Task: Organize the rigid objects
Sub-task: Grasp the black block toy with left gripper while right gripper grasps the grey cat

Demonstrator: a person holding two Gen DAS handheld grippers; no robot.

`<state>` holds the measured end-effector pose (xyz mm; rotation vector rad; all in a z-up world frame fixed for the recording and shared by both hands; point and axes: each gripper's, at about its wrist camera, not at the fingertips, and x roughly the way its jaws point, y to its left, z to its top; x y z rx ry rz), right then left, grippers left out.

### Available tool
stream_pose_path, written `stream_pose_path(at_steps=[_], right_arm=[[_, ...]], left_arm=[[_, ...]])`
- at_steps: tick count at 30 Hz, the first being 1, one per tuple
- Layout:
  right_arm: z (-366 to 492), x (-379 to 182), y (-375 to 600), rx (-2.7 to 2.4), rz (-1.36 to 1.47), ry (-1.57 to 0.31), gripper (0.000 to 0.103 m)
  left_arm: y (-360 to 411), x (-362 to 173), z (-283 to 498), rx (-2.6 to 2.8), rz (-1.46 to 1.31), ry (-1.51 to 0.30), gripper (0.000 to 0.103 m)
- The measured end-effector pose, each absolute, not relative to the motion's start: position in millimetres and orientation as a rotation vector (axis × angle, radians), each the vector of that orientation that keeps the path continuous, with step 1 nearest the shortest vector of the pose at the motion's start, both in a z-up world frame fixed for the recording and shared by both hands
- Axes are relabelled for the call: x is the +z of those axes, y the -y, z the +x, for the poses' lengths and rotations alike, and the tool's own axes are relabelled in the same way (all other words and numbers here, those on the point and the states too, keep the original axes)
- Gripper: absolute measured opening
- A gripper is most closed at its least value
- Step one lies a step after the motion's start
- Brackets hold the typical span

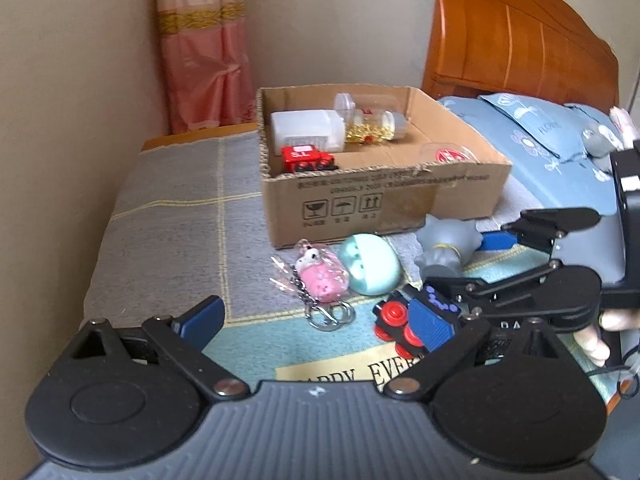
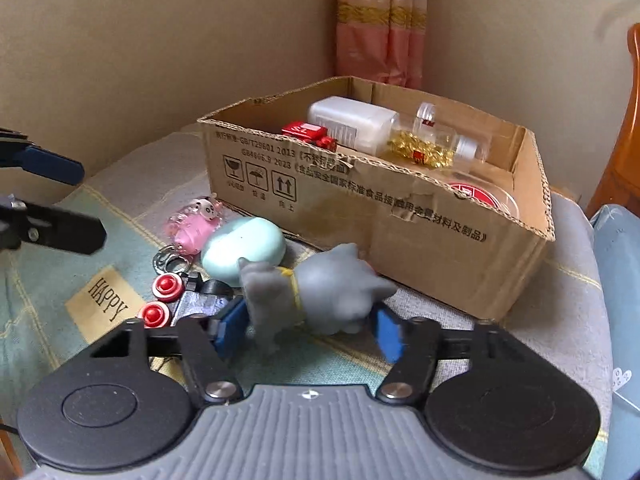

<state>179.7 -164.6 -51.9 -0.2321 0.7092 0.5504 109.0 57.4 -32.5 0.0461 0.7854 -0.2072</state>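
- The open corrugated cardboard box (image 2: 400, 216) on the bed (image 1: 168, 208) holds a white plastic bottle (image 2: 352, 124), a clear jar of gold bits (image 2: 432, 148) and a red toy truck (image 1: 306, 158).
- Right gripper (image 2: 308, 330): its blue fingers (image 2: 230, 324) clamp the soft grey toy figure (image 2: 320, 292), near the box.
- Left gripper (image 1: 320, 320): its fingers stand apart, holding nothing.

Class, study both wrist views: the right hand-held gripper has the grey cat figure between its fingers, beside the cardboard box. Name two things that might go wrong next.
1. The right hand-held gripper pinches the rounded grey cat figure low on its body, so it might twist or slip when lifted.
2. The black toy car and mint case lie close beside it and could get knocked.
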Motion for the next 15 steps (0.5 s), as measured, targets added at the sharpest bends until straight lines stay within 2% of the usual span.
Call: stream_pose_path(at_steps=[15], right_arm=[[153.8, -46.9, 210.2, 0.375, -0.128, -0.736, 0.068]], left_arm=[[-24.2, -47.8, 111.9, -0.364, 0.145, -0.769, 0.097]])
